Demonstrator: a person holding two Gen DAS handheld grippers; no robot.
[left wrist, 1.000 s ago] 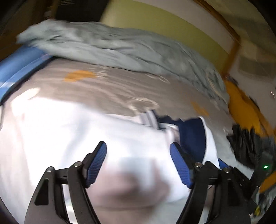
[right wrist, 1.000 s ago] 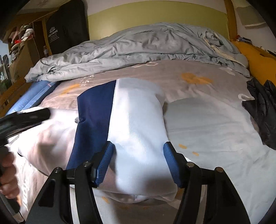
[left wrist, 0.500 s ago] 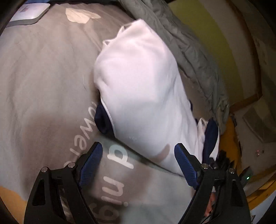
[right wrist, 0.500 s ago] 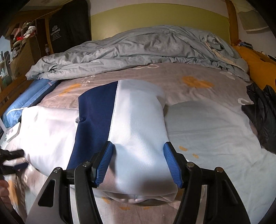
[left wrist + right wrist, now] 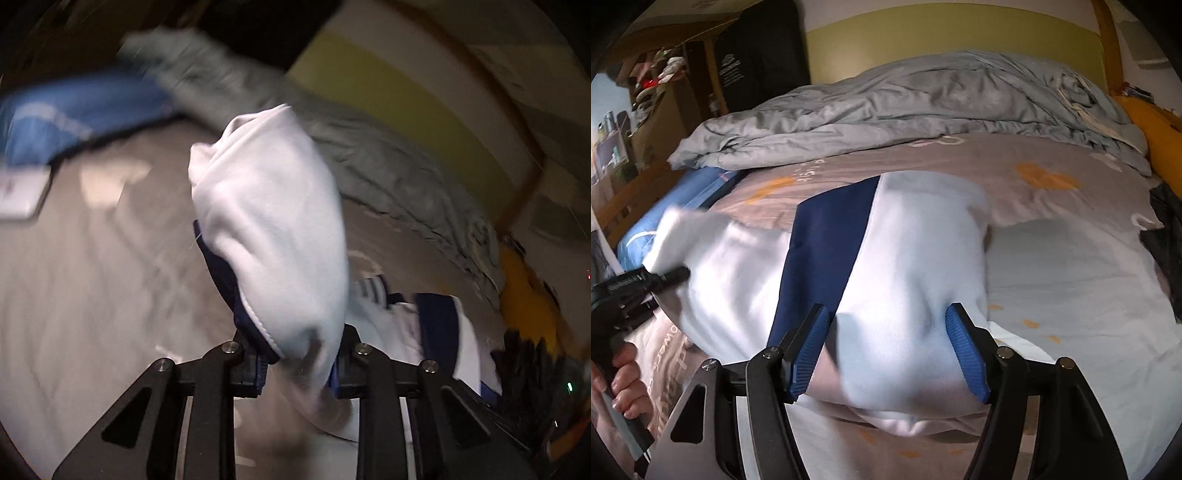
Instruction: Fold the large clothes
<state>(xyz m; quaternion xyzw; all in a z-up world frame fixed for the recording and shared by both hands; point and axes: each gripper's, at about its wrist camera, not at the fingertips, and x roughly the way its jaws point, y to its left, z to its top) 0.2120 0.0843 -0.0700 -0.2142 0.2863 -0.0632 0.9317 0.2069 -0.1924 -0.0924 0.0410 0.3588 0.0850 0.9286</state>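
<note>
Closing, left tool (image 5: pixel 299 363) clamps white garment (image 5: pixel 273 229) above grey bedsheet (image 5: pixel 92 266).

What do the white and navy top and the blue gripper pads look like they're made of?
White and navy top: smooth knit, probably polyester sportswear, judging by its faint sheen and soft drape. Blue pads on the right gripper: likely matte rubber or moulded plastic, with fine ribbed grooves.

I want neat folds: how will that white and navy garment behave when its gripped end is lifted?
Likely floppy: the white and navy garment bunches and drapes where the left gripper has just closed on it. Probably light, since one pinch holds the sleeve end. The rest should drag across the bedsheet.
</note>
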